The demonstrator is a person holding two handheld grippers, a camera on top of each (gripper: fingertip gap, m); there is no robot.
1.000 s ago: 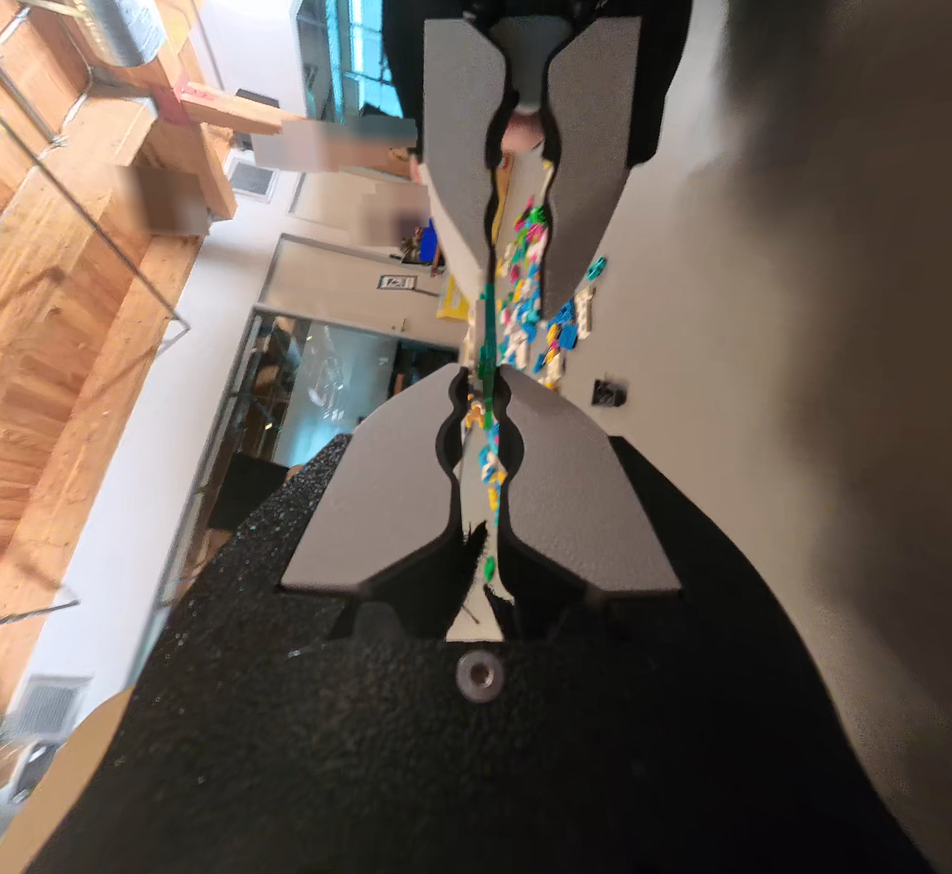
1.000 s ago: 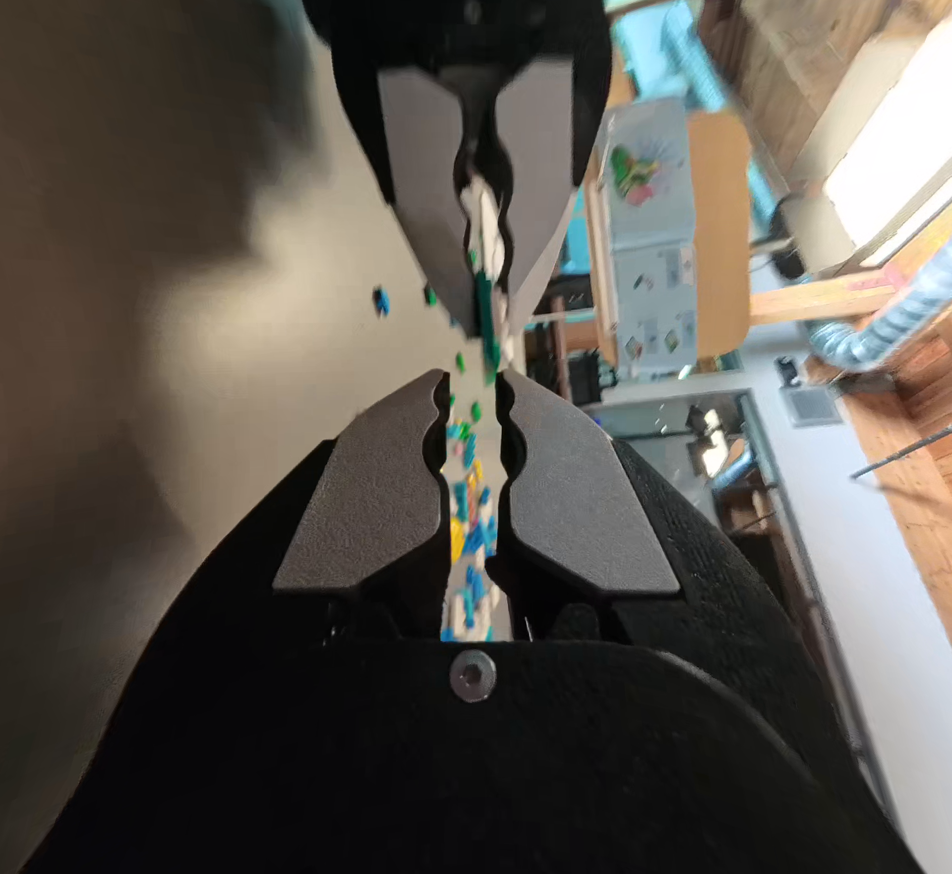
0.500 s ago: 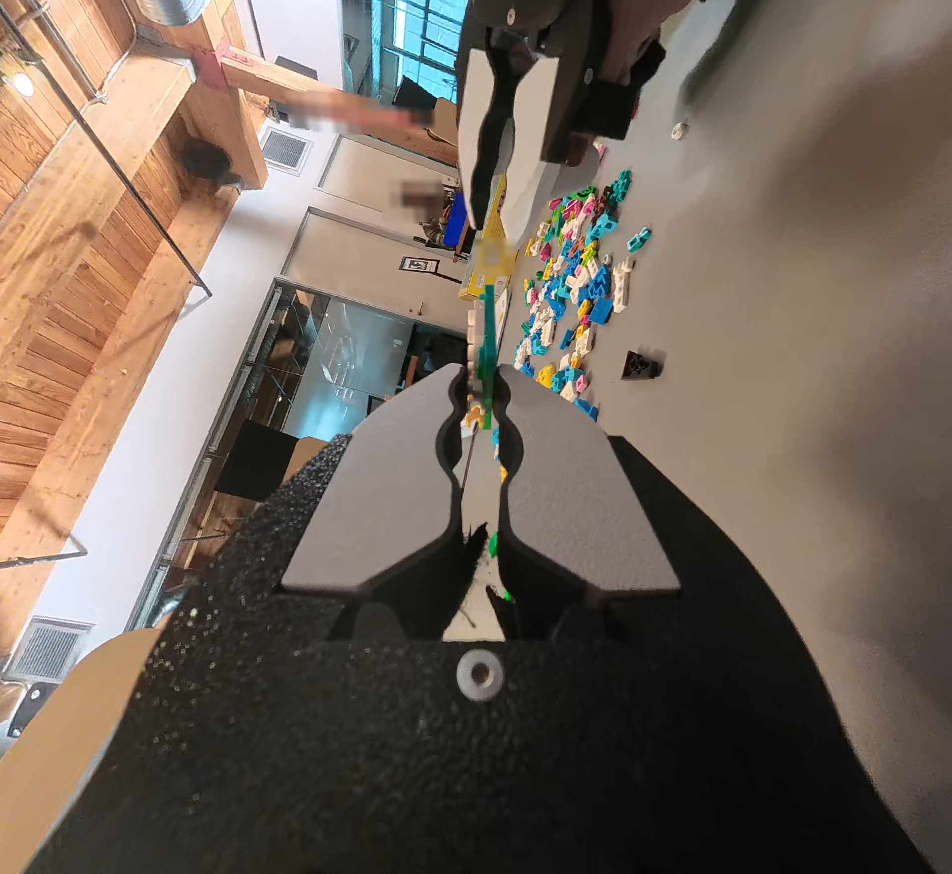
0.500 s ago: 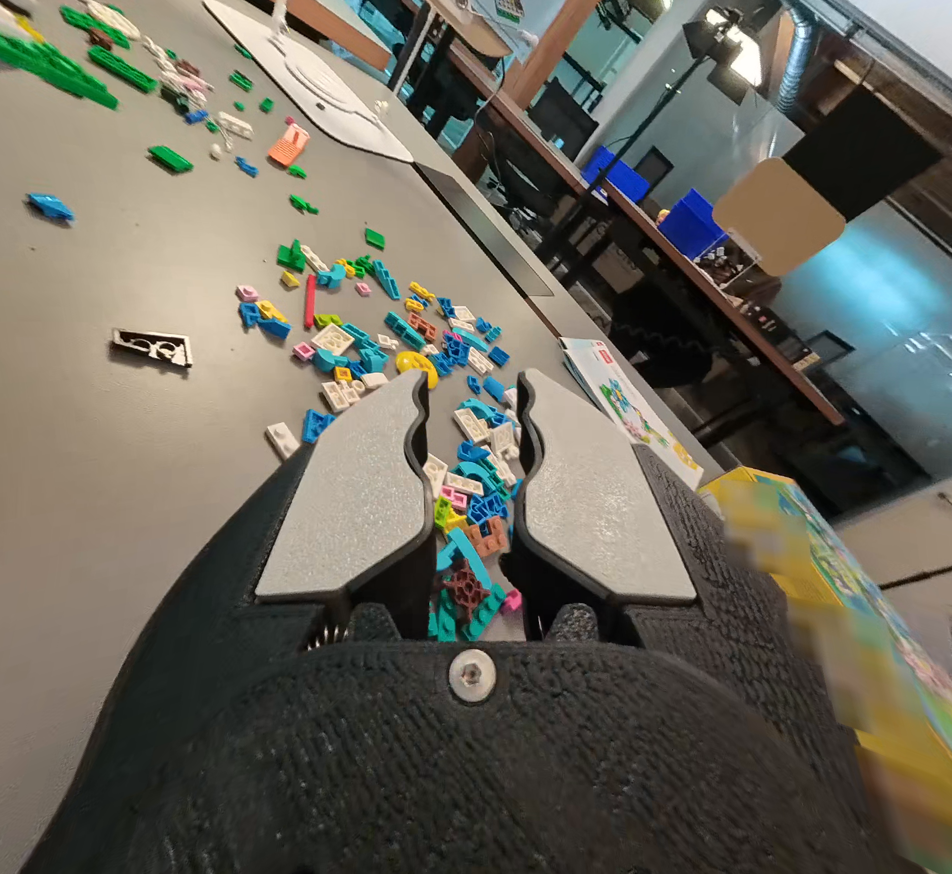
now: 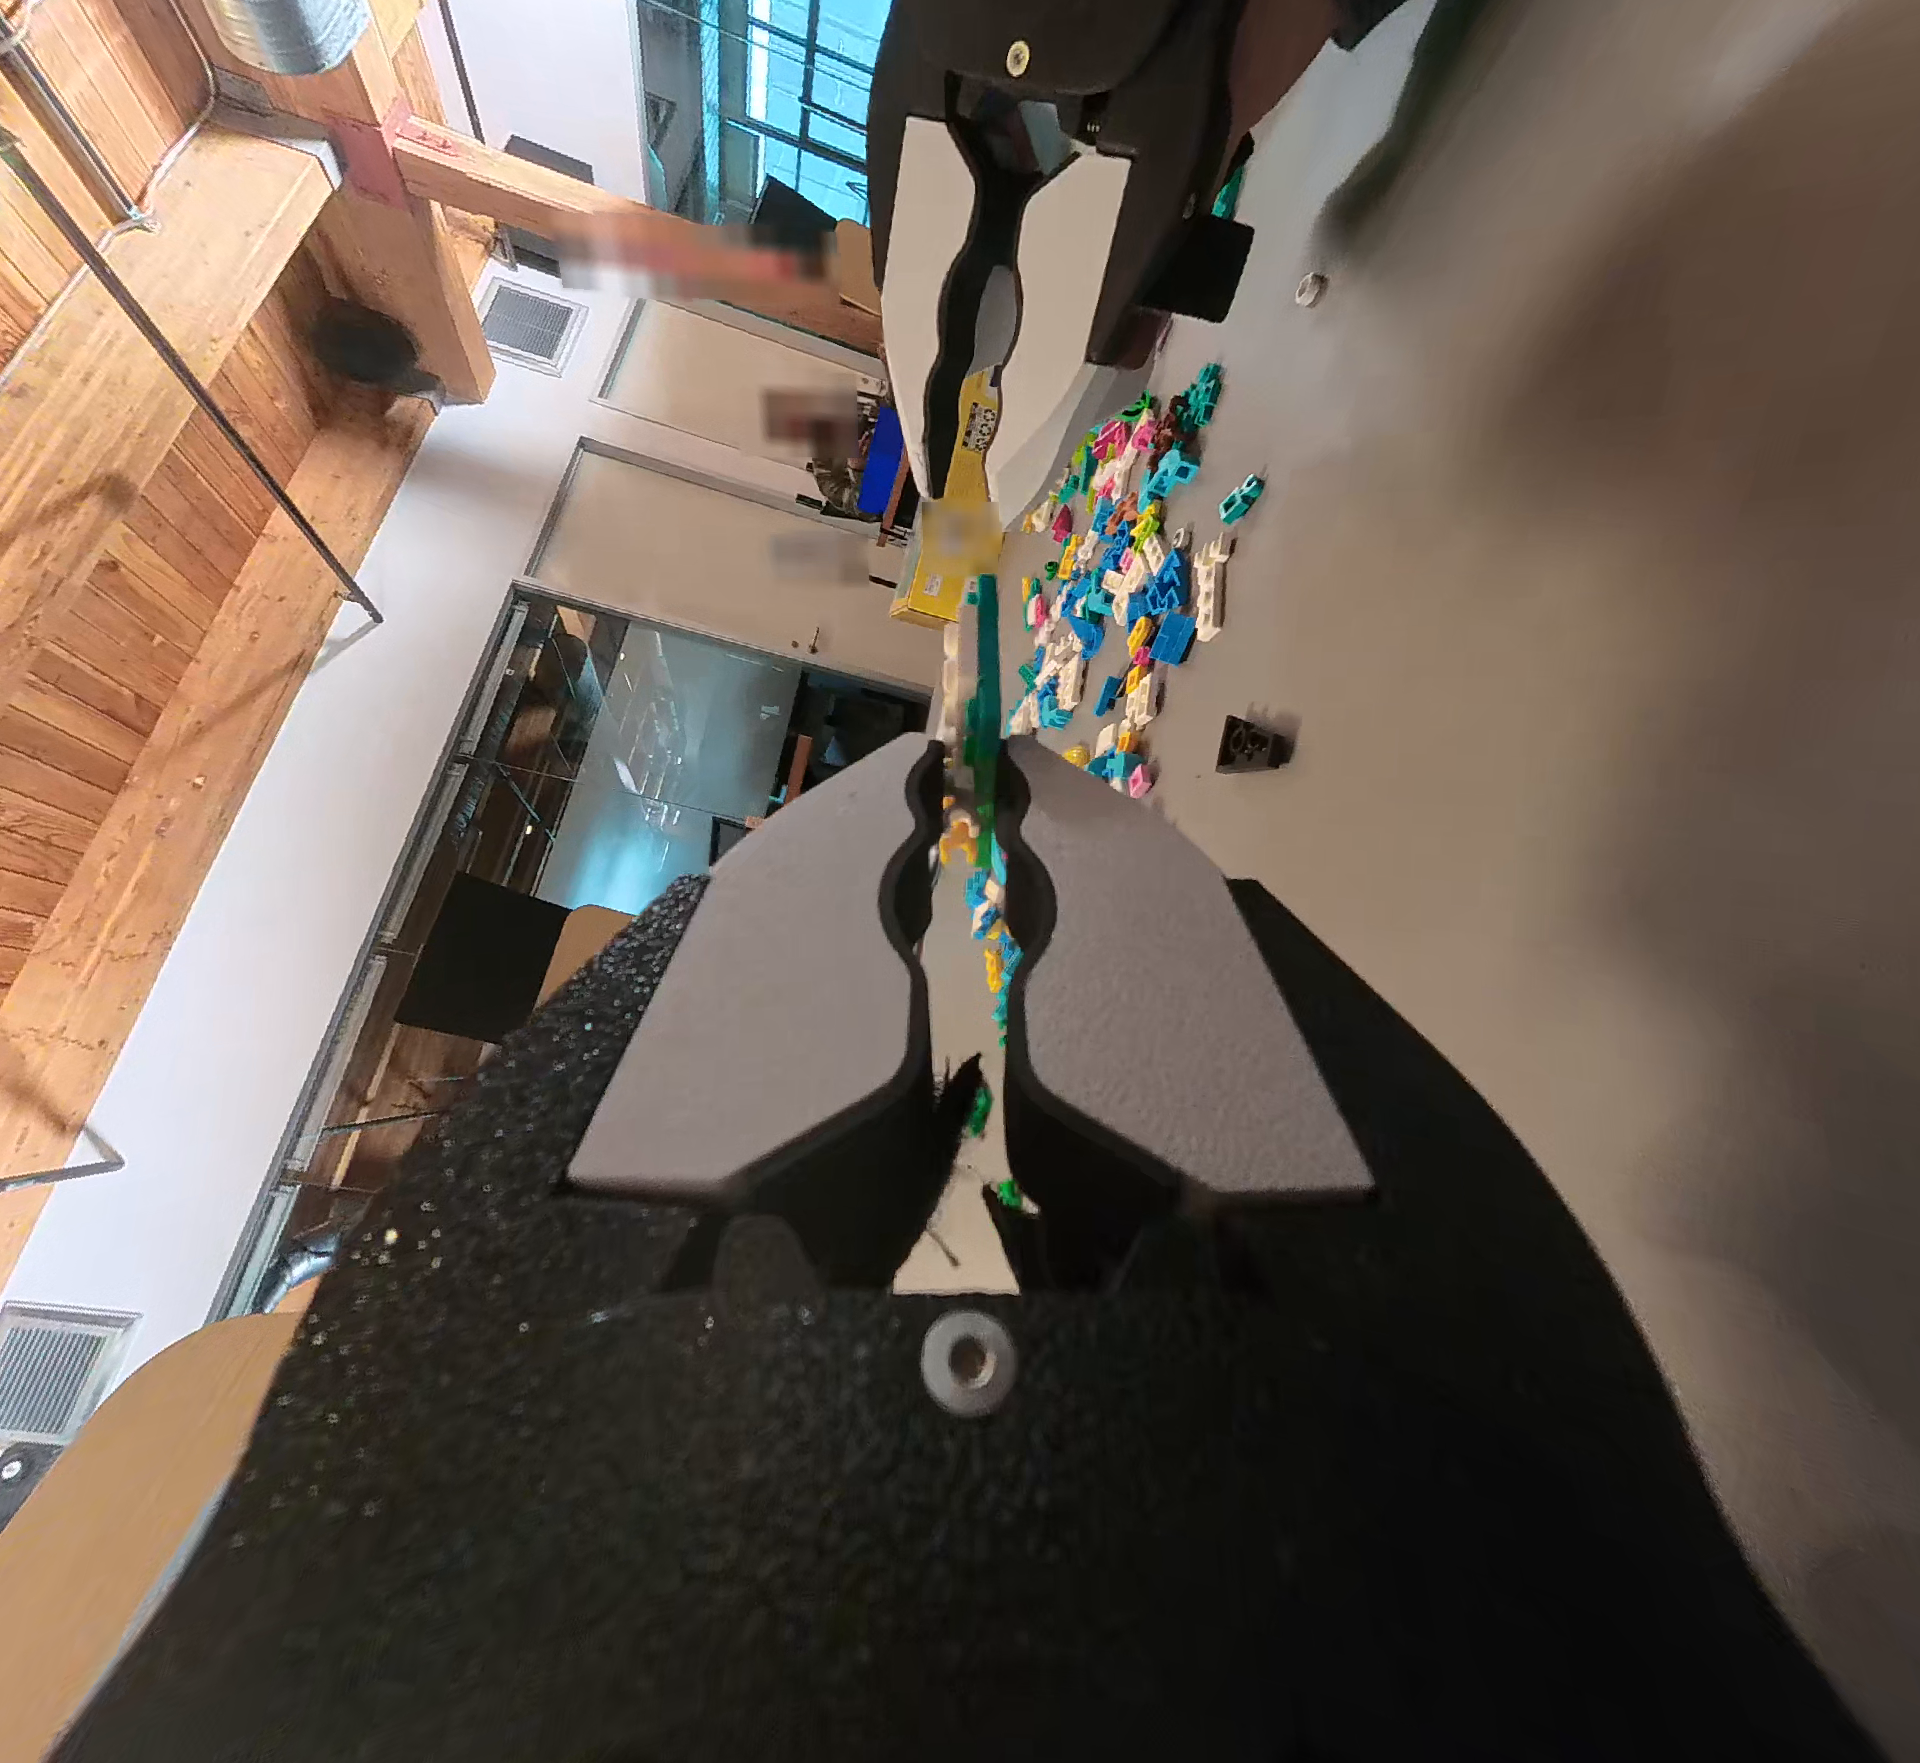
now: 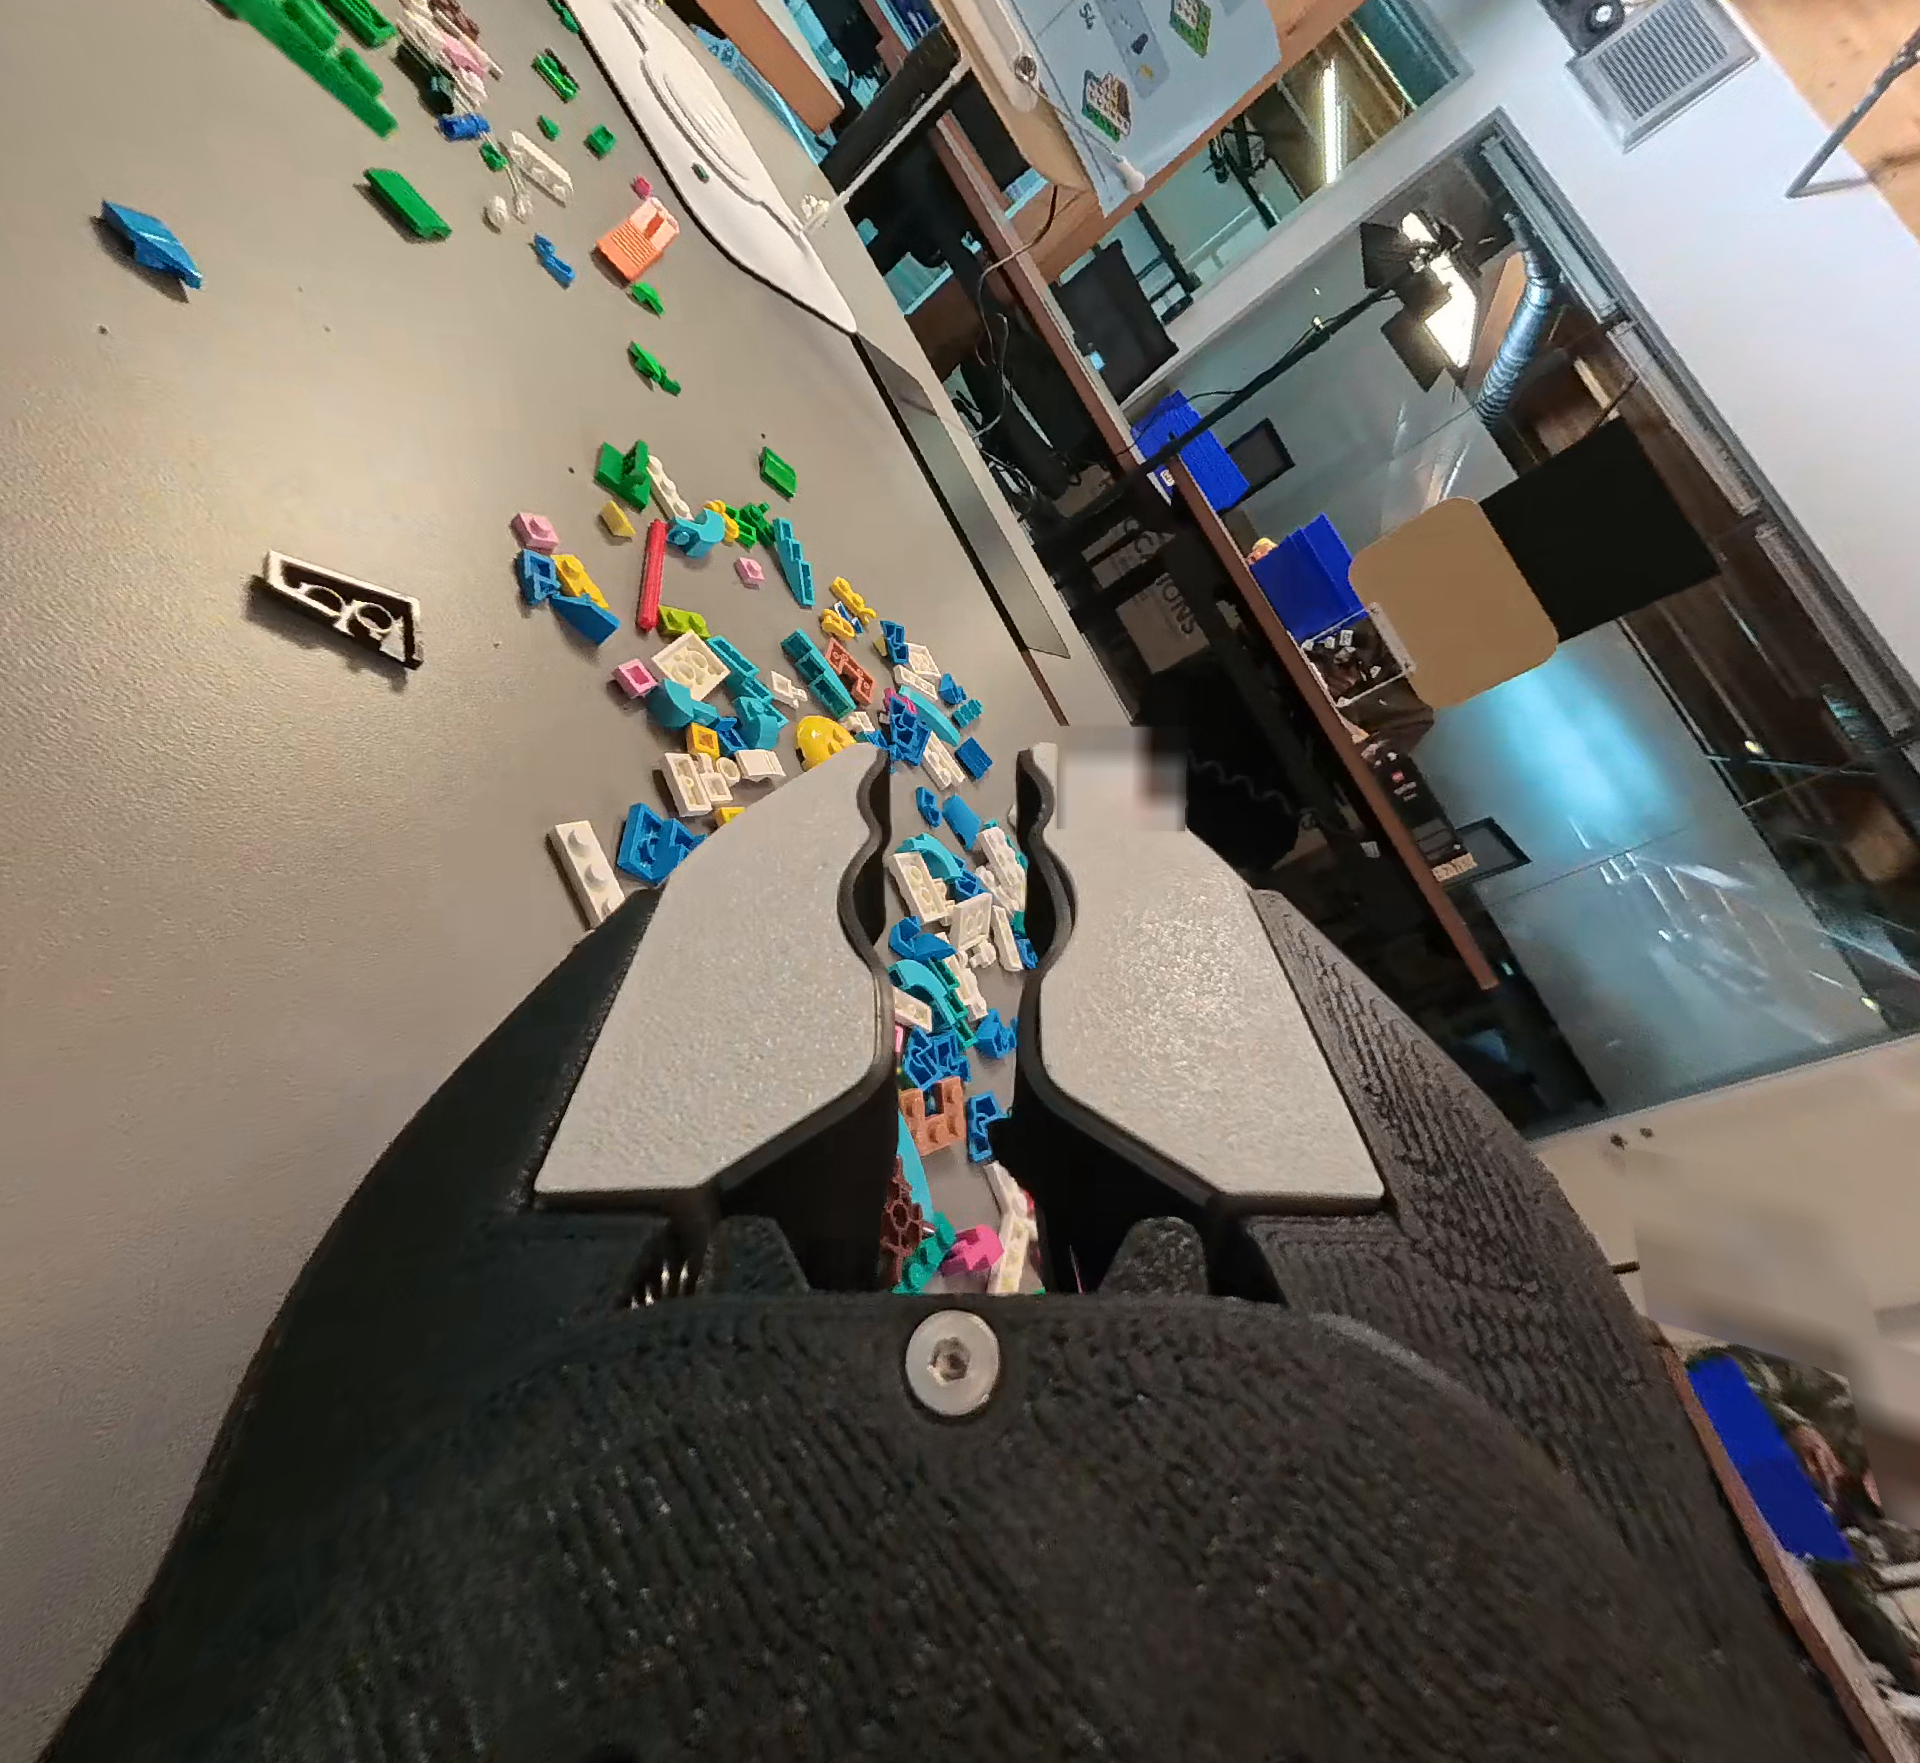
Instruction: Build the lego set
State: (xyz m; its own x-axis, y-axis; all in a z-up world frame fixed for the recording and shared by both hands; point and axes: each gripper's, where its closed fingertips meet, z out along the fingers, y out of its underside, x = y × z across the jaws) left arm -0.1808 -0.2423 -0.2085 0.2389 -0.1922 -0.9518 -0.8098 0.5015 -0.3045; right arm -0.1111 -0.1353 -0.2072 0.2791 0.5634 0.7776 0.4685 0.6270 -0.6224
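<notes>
Green plate (image 5: 985,674) staying pinched in my left gripper (image 5: 982,768); my right gripper (image 6: 951,778), fingers slightly spread and empty, is now swinging over the loose bricks (image 6: 935,892) for another piece.

Table (image 6: 208,882): plain grey. Loose brick pile (image 6: 831,705): mixed blue, teal, white, yellow and pink. Wedge piece (image 6: 343,607): black with white markings. Grille brick (image 6: 636,240): salmon. Plate (image 5: 984,664) in the grey-padded left gripper (image 5: 975,768): green. Box (image 5: 951,560): yellow.
</notes>
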